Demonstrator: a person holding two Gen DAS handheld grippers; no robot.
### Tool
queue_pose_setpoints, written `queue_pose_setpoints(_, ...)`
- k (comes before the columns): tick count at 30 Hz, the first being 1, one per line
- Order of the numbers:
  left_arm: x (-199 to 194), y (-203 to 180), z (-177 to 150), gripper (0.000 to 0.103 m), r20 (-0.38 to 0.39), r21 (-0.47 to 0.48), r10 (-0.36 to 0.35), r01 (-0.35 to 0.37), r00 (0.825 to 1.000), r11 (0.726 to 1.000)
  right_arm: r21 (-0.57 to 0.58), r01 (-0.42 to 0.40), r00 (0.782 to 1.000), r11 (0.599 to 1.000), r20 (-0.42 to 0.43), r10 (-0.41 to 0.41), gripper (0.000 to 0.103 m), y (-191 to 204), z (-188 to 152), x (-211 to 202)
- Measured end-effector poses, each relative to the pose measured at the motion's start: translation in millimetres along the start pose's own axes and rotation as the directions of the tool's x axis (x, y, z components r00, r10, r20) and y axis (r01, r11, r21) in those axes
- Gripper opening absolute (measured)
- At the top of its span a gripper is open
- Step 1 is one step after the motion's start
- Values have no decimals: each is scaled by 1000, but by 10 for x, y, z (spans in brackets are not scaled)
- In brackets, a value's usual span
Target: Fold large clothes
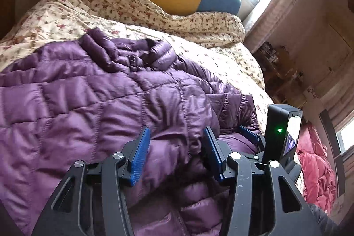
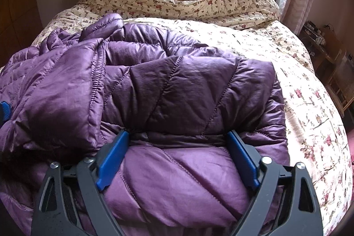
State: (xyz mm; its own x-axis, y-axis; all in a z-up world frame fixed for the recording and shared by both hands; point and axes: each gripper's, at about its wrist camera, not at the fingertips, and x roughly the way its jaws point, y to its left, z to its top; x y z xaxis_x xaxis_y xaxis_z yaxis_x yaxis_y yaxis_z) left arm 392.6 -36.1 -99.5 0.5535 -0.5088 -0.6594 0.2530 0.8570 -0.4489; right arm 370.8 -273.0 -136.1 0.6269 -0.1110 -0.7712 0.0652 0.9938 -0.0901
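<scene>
Purple down jacket [image 2: 177,85] bunched directly beneath and ahead of right gripper [image 2: 177,156], spread wide astride a fold; left gripper [image 1: 174,154] alongside, half-spread, pinching nothing.

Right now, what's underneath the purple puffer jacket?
The purple puffer jacket lies on a floral quilt covering the bed, visible beyond and right of it. Whatever sits directly beneath the jacket, and under the quilt, is covered and cannot be seen.
</scene>
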Motion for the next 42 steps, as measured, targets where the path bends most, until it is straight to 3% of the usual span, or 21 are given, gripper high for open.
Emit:
queue_pose_setpoints(3, -176, 90, -31, 50, 34, -11, 20, -19, 999, 1000, 19, 1, 1000, 1000, 8, -1, 72, -81, 35, -111)
queue_pose_setpoints(6, -368, 198, -59, 50, 69, -30, 65, -63, 996, 998, 72, -15, 999, 997, 33, 13, 69, -179, 97, -272)
queue_pose_setpoints(10, -577, 344, -83, 50, 109, -68, 104, -96, 989, 993, 118, -142, 989, 983, 59, 136, 69, -151, 230, -455)
queue_pose_setpoints(13, -739, 435, -102, 50, 134, -86, 121, -110, 984, 990, 158, -270, 963, 950, 38, 267, 71, 5, 311, -465)
queue_pose_setpoints(16, -894, 535, -110, 50, 161, -92, 151, -138, 975, 986, 153, -316, 947, 936, -7, 320, 71, 234, 347, -397)
queue_pose_setpoints(17, -931, 579, -110, 50, 165, -100, 164, -149, 973, 984, 141, -321, 944, 937, -29, 328, 66, 322, 352, -359)
queue_pose_setpoints(18, -987, 643, -116, 50, 172, -114, 176, -158, 969, 981, 131, -321, 943, 938, -44, 329, 49, 384, 355, -331)
queue_pose_setpoints(20, -1053, 734, -118, 50, 180, -133, 187, -165, 966, 977, 105, -311, 946, 945, -60, 318, 30, 489, 362, -307)
queue_pose_setpoints(21, -1093, 783, -125, 50, 187, -143, 199, -174, 962, 974, 92, -305, 949, 948, -58, 311, 14, 495, 344, -301)
queue_pose_setpoints(22, -1142, 843, -128, 50, 195, -157, 209, -180, 958, 971, 77, -294, 953, 953, -52, 298, 8, 510, 346, -316)
queue_pose_setpoints(25, -1248, 998, -125, 50, 210, -196, 238, -197, 948, 960, 45, -201, 979, 979, -18, 202, 4, 464, 363, -376)
queue_pose_setpoints(30, -1301, 1136, -110, 50, 216, -242, 246, -192, 945, 951, 80, -44, 999, 996, -17, 45, 4, 202, 283, -377)
queue_pose_setpoints(37, -1005, 975, -124, 50, 156, -156, 311, -288, 937, 945, 112, 83, 996, 990, -55, -77, 4, -28, 76, -373)
queue_pose_setpoints(42, -628, 1024, -134, 50, 70, -114, 400, -391, 914, 913, 122, 122, 991, 985, -76, -113, 3, -56, -50, -311)
